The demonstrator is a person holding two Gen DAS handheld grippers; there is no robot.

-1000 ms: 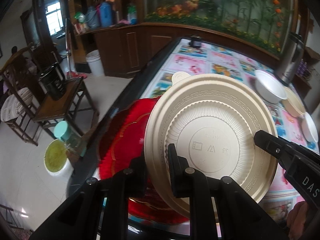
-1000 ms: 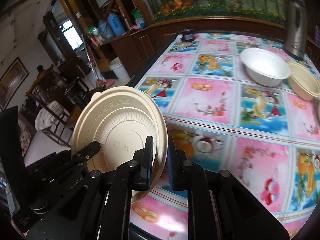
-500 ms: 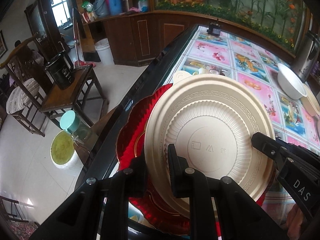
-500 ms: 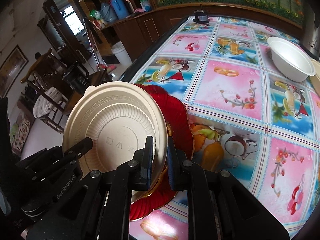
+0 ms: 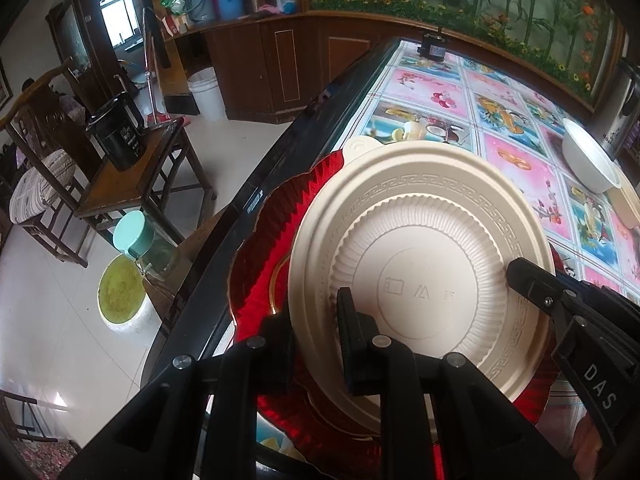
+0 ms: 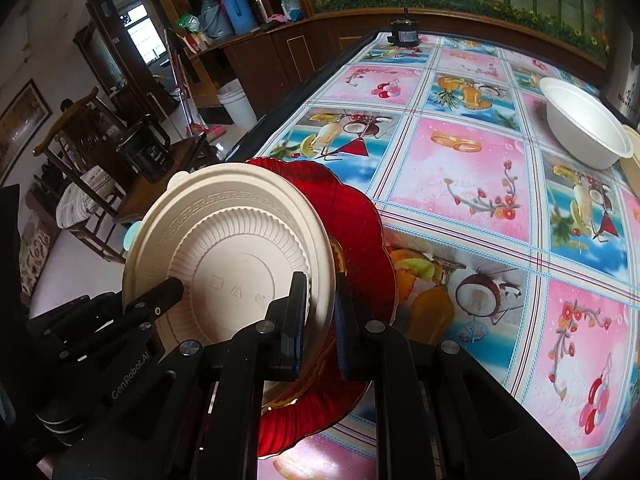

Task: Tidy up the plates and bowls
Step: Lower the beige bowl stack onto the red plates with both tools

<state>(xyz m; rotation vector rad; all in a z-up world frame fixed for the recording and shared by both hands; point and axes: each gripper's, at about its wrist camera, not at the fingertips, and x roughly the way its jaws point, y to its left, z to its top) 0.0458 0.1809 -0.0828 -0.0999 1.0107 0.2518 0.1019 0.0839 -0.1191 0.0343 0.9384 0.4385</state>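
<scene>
Left wrist view. One cream plate (image 5: 420, 248), round and of moulded plastic, lies bottom-up: ribbed ring, key-pattern border, small tab at its far rim. It sits tilted over one red plate (image 5: 264, 248), glossy, with a pleated, scalloped rim and a gold line, at the near edge of the counter (image 5: 500, 120). The left gripper (image 5: 316, 340) has its two black fingers (image 5: 352, 332) on either side of the cream plate's near rim; the jaws are opening slightly, rim between them, pads still against it. The right gripper's finger reaches onto the plate from the right. One white bowl (image 5: 588, 164), smooth and deep, stands far right.

Right wrist view. The right gripper (image 6: 320, 320) has its fingers (image 6: 296, 320) clamped together on the cream plate's (image 6: 232, 248) rim. The red plate (image 6: 360, 232) shows beneath and beyond it, resting on the counter's (image 6: 460, 168) glossy cloth printed with pink and blue fruit squares. The left gripper (image 6: 160, 300) enters from the left, one finger lying on the ribbed underside. The white bowl (image 6: 580, 124) stands well apart at the far right, just beside one cream bowl whose edge alone shows.
</scene>
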